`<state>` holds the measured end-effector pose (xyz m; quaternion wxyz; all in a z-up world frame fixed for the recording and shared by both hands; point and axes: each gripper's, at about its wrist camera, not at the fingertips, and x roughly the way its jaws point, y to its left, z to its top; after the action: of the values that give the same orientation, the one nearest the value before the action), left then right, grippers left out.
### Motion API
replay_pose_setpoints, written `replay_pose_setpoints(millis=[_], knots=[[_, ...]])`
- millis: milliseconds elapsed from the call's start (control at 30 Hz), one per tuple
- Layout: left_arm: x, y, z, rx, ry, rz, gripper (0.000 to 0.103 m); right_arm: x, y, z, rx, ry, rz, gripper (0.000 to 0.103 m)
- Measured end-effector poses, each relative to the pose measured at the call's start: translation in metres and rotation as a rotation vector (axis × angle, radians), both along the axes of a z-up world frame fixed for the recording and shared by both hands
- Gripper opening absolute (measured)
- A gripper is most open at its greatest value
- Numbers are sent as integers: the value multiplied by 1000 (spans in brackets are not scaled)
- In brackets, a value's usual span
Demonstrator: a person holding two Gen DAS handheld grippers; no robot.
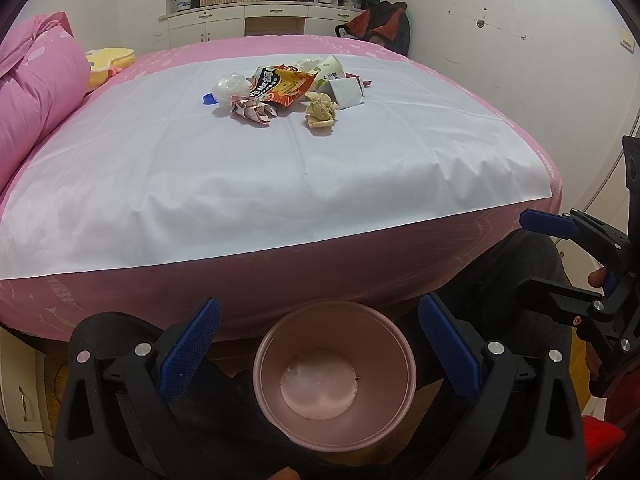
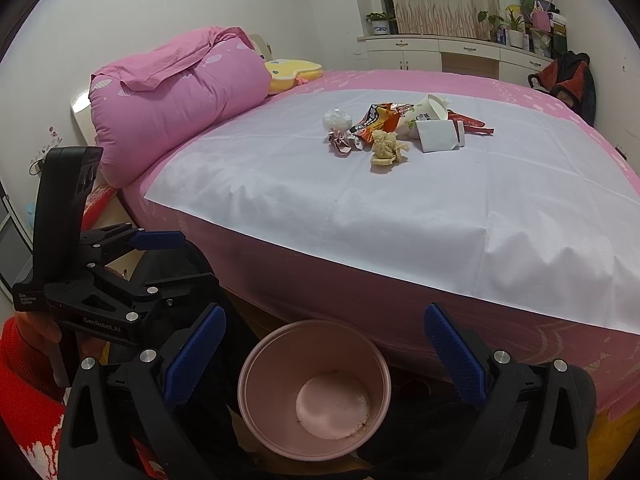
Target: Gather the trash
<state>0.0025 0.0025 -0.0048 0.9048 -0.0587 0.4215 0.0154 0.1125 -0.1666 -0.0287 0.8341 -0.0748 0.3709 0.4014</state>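
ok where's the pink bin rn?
The pink bin sits low centre in both wrist views, on the floor below the bed's near edge, empty, framed between each open claw's blue pads.

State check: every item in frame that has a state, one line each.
Left gripper: jaws open, holding nothing.
Right gripper: jaws open, holding nothing.
Pink plastic bin: upright, no trash inside, bottom soiled.
Orange snack wrapper: torn open, lying flat.
White paper cup: tipped on its side.
Beige crumpled tissue: wadded, on white sheet.
Red-and-white paper wad: crumpled.
Pink quilt: rolled up.
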Motion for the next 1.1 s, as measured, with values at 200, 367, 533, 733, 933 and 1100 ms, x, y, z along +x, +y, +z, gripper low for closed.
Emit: replay_pose_setpoints(millis=[200,367,533,733,933,1100], knots=[[2,0,-1,2,-5,0,99,1,-1,0,4,-2,2,100],[5,0,-3,3,-1,-3,99,5,-1,1,4,-3,1,100],[8,2,-3,4,-8,-12,99,9,1,2,-4,-6,1,100],[20,5,-3,-3,-32,-13,99,17,3,2,-12,-23,-3,100],[38,14,-1,-30,-67,-28,99,29,5,1,3,-35,0,100],[57,23,2,-16,-77,-23,99,46,13,1,-12,-51,-7,100]])
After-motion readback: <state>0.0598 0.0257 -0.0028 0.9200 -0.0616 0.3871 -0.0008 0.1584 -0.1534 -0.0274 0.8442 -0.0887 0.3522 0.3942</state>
